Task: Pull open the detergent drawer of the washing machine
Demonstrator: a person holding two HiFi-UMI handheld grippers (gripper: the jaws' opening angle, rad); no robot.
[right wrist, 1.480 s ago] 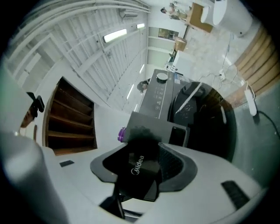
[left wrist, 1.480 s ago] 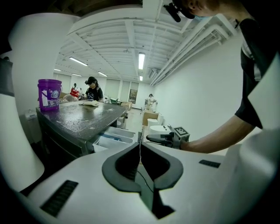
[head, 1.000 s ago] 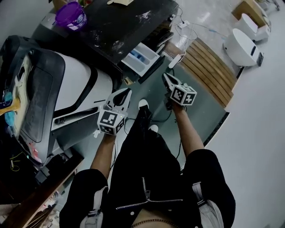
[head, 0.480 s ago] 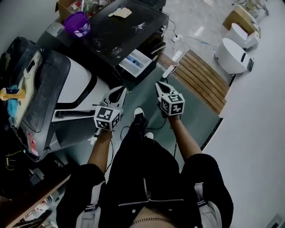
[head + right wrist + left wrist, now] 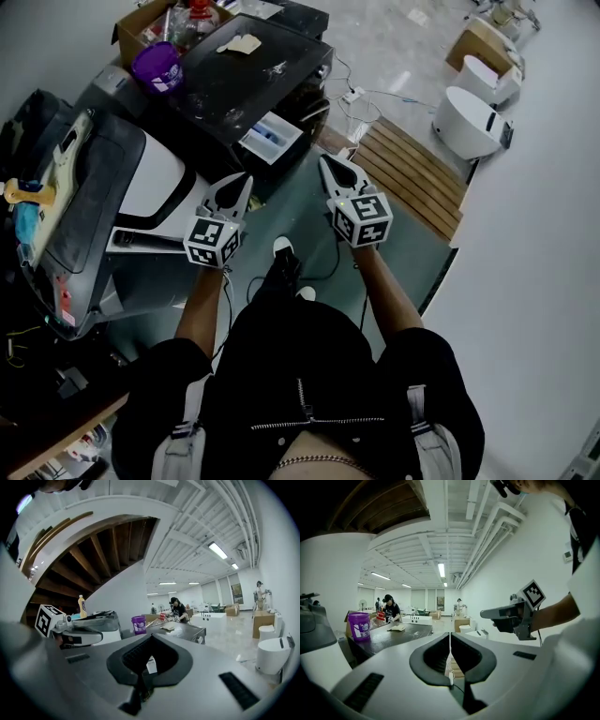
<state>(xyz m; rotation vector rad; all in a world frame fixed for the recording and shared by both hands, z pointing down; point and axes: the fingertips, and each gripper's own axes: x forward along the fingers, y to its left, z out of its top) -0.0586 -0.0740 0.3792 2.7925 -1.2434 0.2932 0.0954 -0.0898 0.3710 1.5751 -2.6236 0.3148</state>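
– At the front of the black-topped washing machine (image 5: 253,75), what do you see?

– I see the detergent drawer (image 5: 272,139) standing out from the machine's front, white with a blue compartment; it looks already pulled open. My left tool (image 5: 242,180) and right tool (image 5: 324,161) hang in the air near it, touching nothing; each has its jaws closed together and empty.

– What could go wrong from here?

– I judge the open drawer the main hazard; it juts out toward the two tools, so a careless swing of either could knock it or shove it back in. Cables (image 5: 361,98) trail over the floor beside the wooden slats (image 5: 412,173), and one runs past the shoes (image 5: 284,258); a step back could snag it. A purple tub (image 5: 157,67) stands on the machine's top near a corner; a jolt to the machine might tip it.
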